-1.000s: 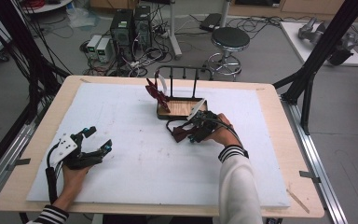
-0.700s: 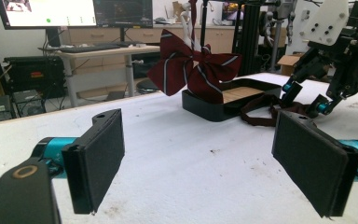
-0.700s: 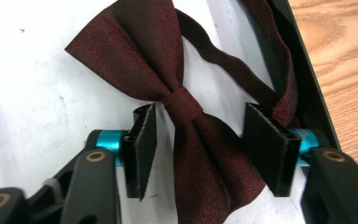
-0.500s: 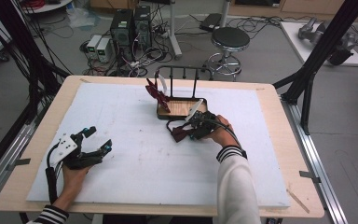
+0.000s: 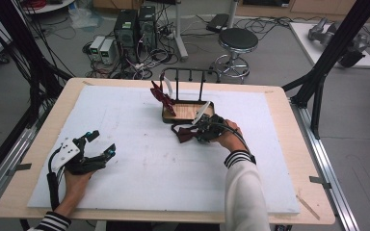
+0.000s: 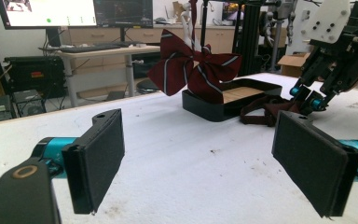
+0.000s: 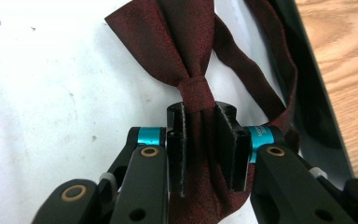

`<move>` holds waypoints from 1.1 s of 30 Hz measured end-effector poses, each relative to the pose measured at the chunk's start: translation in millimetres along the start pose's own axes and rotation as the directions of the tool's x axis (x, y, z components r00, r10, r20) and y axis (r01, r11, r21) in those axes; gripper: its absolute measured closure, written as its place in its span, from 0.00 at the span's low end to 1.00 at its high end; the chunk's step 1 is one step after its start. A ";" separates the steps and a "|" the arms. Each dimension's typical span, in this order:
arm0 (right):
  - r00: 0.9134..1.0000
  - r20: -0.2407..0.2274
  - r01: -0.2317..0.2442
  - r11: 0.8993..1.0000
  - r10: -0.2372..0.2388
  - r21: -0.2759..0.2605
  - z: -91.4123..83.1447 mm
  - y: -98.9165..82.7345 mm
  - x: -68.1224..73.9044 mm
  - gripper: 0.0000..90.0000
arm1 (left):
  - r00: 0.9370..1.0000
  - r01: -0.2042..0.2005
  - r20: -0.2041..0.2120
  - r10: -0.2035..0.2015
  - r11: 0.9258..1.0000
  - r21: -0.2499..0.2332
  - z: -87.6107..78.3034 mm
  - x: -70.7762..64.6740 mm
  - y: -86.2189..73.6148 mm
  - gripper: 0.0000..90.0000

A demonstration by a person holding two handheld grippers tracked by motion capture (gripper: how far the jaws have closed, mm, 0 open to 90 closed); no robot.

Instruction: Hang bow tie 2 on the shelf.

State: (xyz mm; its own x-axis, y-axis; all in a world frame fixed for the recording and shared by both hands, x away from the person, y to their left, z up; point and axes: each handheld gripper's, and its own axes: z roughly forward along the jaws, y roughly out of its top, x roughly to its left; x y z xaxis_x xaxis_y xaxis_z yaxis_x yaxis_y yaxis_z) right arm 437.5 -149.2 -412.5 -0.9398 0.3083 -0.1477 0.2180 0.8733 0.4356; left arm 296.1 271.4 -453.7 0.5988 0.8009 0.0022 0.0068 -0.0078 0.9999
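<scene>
Over on the left, our left gripper (image 5: 99,150) rests on the white foam board (image 5: 139,168), flat black pads spread wide, nothing between them. Moving right, a striped maroon bow (image 6: 193,70) hangs on the black rack (image 5: 188,77) above its wooden-floored tray (image 5: 166,118). Just beside the tray, our right gripper (image 7: 207,140) has just been closing and now pinches the woven maroon bow tie (image 7: 177,42) lying on the board.
</scene>
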 end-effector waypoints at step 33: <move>0.989 0.096 -0.082 0.950 0.116 -0.300 -55.1 -6.6 -5.0 0.84 | 1.000 0.000 -0.002 0.000 1.000 -0.003 0.2 -0.2 -0.1 0.19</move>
State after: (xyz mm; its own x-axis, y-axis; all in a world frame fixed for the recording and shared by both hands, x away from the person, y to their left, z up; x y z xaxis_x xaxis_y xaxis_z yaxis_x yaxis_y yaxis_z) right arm 426.2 -177.3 -365.6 -0.8786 0.4422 -0.1805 0.2056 0.6913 0.6927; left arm 296.1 271.2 -453.8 0.5972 0.8021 0.0023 0.0043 -0.0061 1.0000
